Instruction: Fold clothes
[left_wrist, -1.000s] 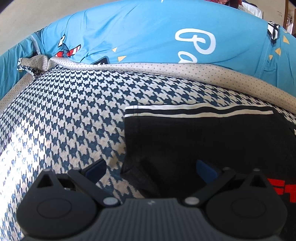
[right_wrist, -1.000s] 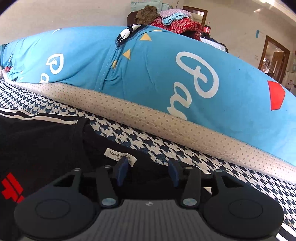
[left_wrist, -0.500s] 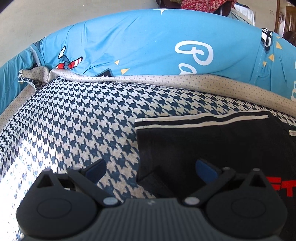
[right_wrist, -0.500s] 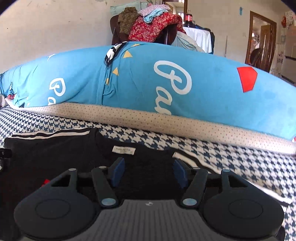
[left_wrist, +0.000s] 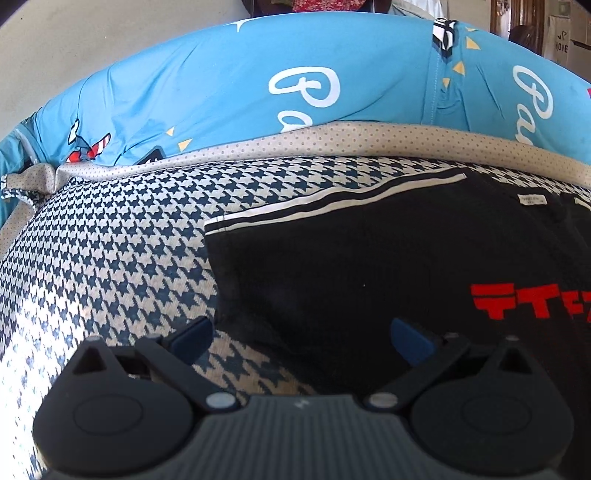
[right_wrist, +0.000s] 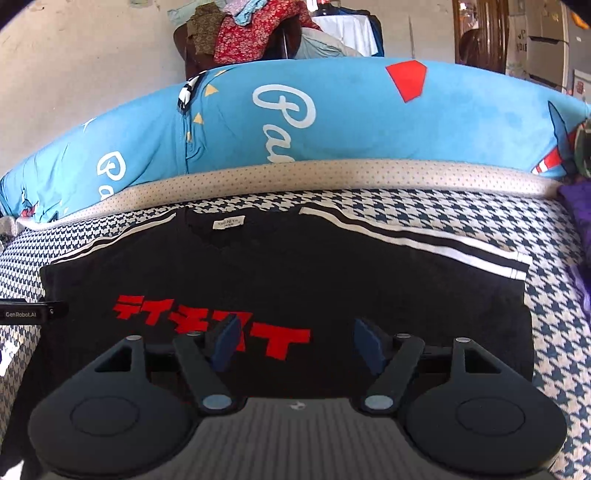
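From the left wrist camera I see my left gripper (left_wrist: 301, 338) with its jaws spread wide and nothing between the blue pads (left_wrist: 192, 338). It hangs over the left edge of the black T-shirt (left_wrist: 388, 266), which lies flat on the houndstooth bedspread (left_wrist: 122, 258). The left pad sits over the bedspread, the right one over black cloth. The shirt's white shoulder stripes (left_wrist: 332, 206) run along its far edge, and red block lettering (left_wrist: 532, 299) shows at the right. A fold or sleeve bunches at the shirt's near left corner, though the fabric is too dark for me to say which. Beyond the shirt runs a beige dotted band (left_wrist: 332, 138), and behind it a long blue pillow (left_wrist: 258, 81) with white script.

From the right wrist camera my right gripper (right_wrist: 295, 343) stands over the shirt's chest, its jaws partly apart and just having been opening, with nothing gripped; the pads (right_wrist: 223, 341) frame the red lettering (right_wrist: 207, 317). The whole T-shirt (right_wrist: 332, 273) is spread front up, the neck label (right_wrist: 229, 223) at the far side, a striped sleeve (right_wrist: 443, 247) out to the right. The other gripper's tip (right_wrist: 33, 314) shows at the shirt's left edge. A purple cloth (right_wrist: 580, 210) lies at the far right. Clothes are piled on a chair (right_wrist: 251, 33) beyond the pillow (right_wrist: 369, 118).
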